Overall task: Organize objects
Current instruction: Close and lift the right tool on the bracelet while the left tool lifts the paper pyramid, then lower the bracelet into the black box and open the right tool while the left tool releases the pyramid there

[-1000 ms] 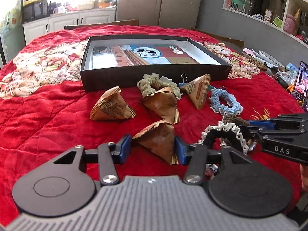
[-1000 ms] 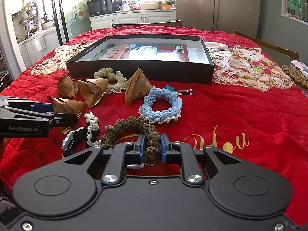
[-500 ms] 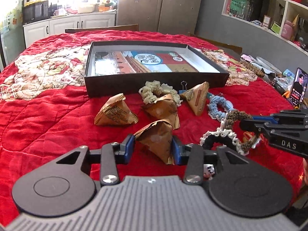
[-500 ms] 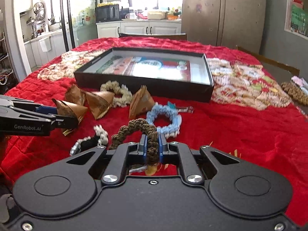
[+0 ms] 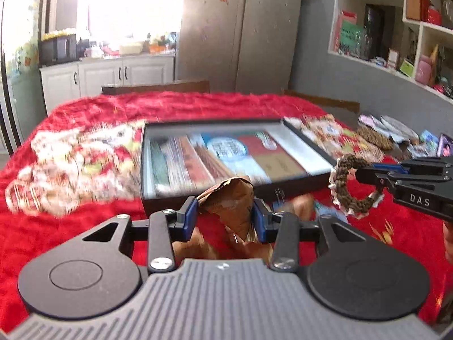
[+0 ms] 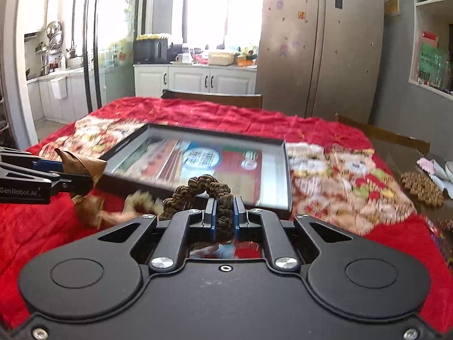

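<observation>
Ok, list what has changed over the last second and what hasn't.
Both grippers rose off the red cloth toward the black tray. The left gripper lifted its brown paper packet; the right gripper closed fully on the brown braided ring and lifted it. The tray remains in place.

The crinkled brown paper pyramid packet (image 5: 229, 206) shows pale printed patches. The knotted olive-brown cord ring (image 6: 209, 189) has a cream edging, seen from the left wrist. Behind both, the shallow black cardboard box (image 5: 294, 182) holds a red, blue and white print. Under the box lies a bright red quilted cloth (image 6: 198, 113) with cream floral panels.
</observation>
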The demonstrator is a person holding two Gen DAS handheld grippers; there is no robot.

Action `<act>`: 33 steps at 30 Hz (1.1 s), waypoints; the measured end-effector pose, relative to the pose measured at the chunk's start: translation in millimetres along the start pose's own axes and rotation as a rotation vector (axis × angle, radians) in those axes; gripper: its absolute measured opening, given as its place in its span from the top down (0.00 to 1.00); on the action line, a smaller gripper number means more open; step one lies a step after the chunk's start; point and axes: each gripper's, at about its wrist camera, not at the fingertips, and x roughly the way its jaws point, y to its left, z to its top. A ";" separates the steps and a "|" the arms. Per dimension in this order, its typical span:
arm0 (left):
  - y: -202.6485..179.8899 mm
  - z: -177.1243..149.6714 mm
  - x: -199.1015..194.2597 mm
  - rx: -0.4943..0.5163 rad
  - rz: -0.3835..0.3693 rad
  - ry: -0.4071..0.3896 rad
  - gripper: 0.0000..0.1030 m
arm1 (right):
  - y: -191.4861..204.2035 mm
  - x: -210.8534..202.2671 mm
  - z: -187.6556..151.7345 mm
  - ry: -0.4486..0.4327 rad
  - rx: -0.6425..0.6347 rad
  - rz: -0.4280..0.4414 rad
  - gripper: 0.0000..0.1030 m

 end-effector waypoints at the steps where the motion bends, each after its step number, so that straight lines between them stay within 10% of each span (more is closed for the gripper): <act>1: 1.3 5.9 3.5 0.000 0.004 -0.007 0.57 | -1.6 4.9 6.0 -0.005 0.004 0.000 0.89; 33: 23.2 72.1 159.8 -0.092 0.125 0.056 0.56 | -10.5 201.5 67.5 0.093 0.123 -0.075 0.89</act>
